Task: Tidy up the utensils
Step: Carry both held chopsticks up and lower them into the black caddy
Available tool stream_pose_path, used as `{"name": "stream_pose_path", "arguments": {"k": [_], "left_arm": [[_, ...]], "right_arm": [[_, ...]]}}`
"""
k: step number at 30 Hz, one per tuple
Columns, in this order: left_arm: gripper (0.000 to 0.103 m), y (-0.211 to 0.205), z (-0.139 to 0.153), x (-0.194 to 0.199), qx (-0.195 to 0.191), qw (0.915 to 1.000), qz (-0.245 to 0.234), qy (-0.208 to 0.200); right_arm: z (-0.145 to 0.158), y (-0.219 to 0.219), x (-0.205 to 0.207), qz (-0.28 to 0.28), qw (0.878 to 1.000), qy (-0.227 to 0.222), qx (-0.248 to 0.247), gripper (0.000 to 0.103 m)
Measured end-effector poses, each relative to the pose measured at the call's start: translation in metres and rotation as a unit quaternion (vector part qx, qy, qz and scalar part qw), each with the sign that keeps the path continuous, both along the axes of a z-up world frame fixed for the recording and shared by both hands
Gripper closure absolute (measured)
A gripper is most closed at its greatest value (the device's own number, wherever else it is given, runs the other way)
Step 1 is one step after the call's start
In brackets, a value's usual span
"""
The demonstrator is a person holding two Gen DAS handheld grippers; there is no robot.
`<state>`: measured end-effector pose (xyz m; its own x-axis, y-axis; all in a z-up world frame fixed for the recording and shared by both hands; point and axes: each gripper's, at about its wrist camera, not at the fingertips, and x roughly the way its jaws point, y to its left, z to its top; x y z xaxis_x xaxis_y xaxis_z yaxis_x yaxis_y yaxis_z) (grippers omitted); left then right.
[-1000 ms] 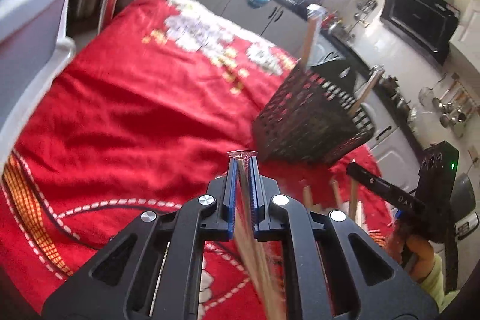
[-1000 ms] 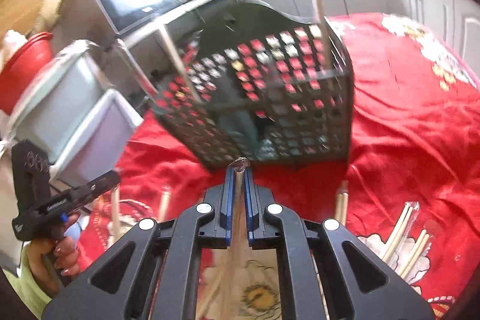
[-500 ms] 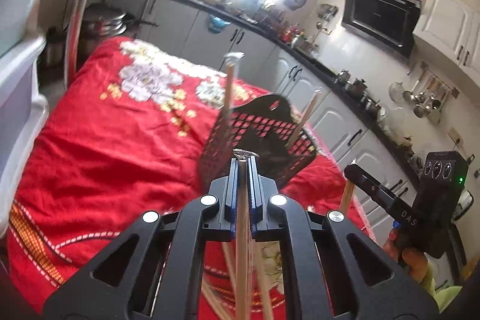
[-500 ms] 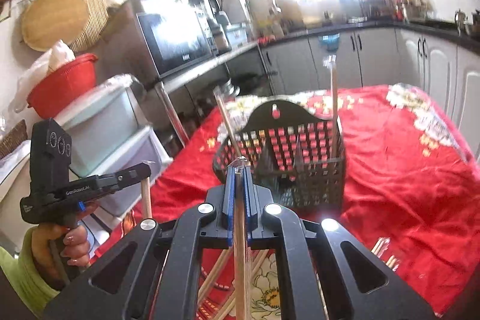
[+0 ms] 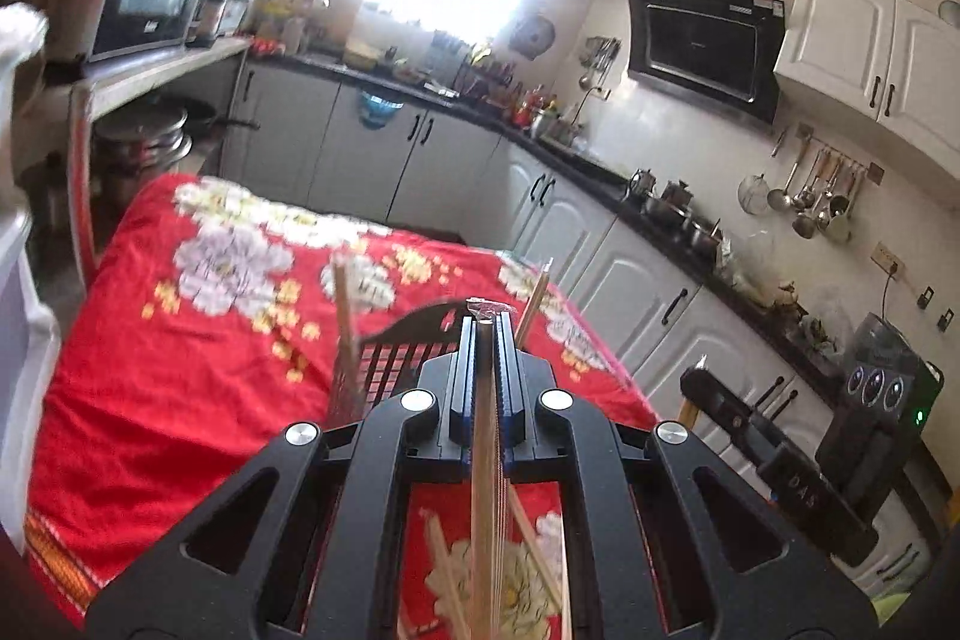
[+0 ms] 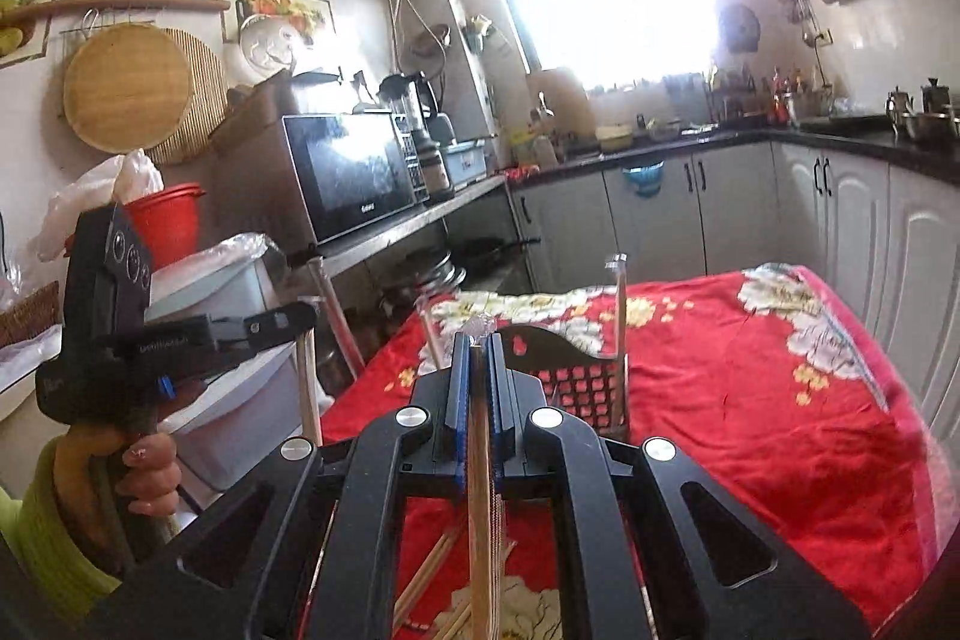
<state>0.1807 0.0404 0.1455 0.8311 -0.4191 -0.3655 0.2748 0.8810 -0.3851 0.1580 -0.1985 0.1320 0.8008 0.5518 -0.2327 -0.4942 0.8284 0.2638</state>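
- Left claw (image 5: 485, 322): jaws nearly together, pinching one wrapped pair of chopsticks (image 5: 483, 460); the sticks hang down below the jaws, clear wrapper end poking out at the tips.
- Right claw (image 6: 477, 340): same state, jaws clamped on a second wrapped pair (image 6: 480, 490) that also hangs down.
- Black mesh utensil basket (image 6: 576, 382) stands on the bench, on the red flowered cloth (image 5: 150, 370), just ahead of and below both claws. Two pairs already stand in it, one leaning at the left (image 6: 427, 334), one upright at the right (image 6: 618, 322).
- More loose pairs (image 6: 429, 574) lie on the cloth below the claws, near the front edge.
- Step in hand (judgement): carrying both held pairs to the basket for dropping in.
- To do it well: bring each claw over the basket rim with the low ends hanging inside the opening before releasing; keep sticks near vertical so they slide in, not catch the mesh.
- Steer clear of the standing pairs; a knock could tip them out or shift the light basket.
- Release one claw at a time, since the two sit close together.
- Risk: slick wrapper may slip in the pinch.
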Motion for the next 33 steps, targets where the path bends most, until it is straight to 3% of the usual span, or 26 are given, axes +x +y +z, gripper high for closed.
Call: {"name": "stream_pose_path", "arguments": {"k": [18,33], "left_arm": [[0.100,-0.041,0.055,0.058,0.045,0.9936,0.042,-0.095],[0.100,-0.048,0.040,0.092,0.039,0.9895,0.080,-0.114]], "right_arm": [[0.042,0.003,0.059,-0.024,0.998,-0.066,-0.003,0.097],[0.069,0.017,0.098,-0.046,0.991,-0.126,0.000,0.097]]}}
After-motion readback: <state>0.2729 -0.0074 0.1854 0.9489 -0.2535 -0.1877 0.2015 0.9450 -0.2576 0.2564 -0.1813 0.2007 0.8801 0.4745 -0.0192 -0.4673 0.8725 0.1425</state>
